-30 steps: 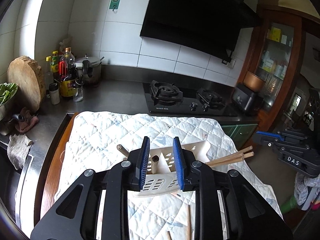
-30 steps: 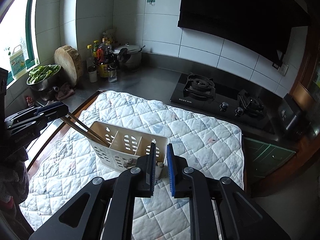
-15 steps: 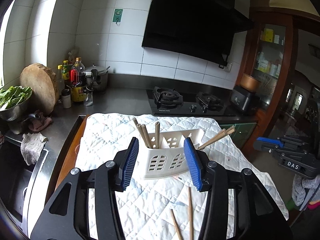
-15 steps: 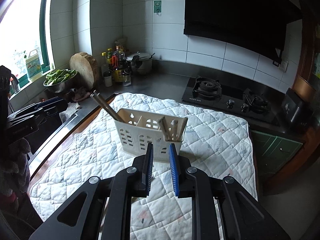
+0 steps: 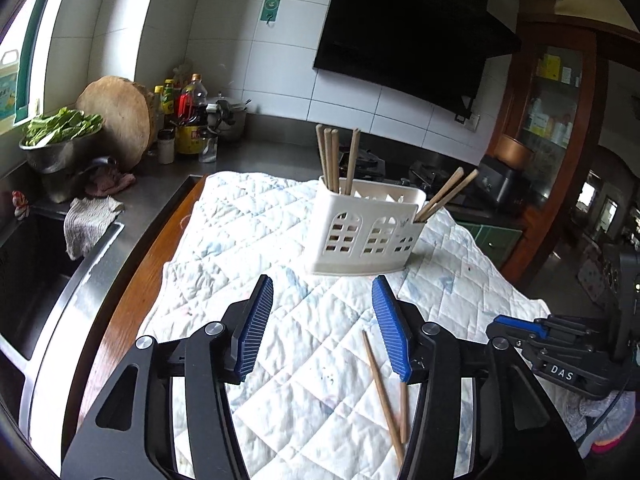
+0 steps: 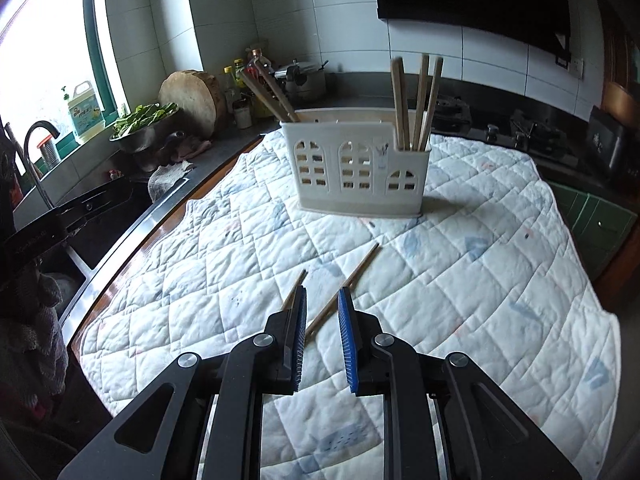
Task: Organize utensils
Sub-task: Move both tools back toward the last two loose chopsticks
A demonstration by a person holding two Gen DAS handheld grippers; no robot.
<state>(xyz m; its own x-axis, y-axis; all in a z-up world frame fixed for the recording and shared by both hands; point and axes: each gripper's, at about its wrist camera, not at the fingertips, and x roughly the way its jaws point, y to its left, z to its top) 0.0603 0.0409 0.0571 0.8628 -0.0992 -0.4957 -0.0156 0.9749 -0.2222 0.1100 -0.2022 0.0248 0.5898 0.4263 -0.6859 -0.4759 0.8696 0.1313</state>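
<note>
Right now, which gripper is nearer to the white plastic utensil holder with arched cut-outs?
Hard to tell. The left gripper and right gripper both sit back from the white plastic utensil holder, above the loose chopsticks.

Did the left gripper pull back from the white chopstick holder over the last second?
Yes. The left gripper had its jaws around the white chopstick holder; now, jaws opening and empty, it hangs nearer the quilt's front edge, the holder standing clear ahead.
</note>
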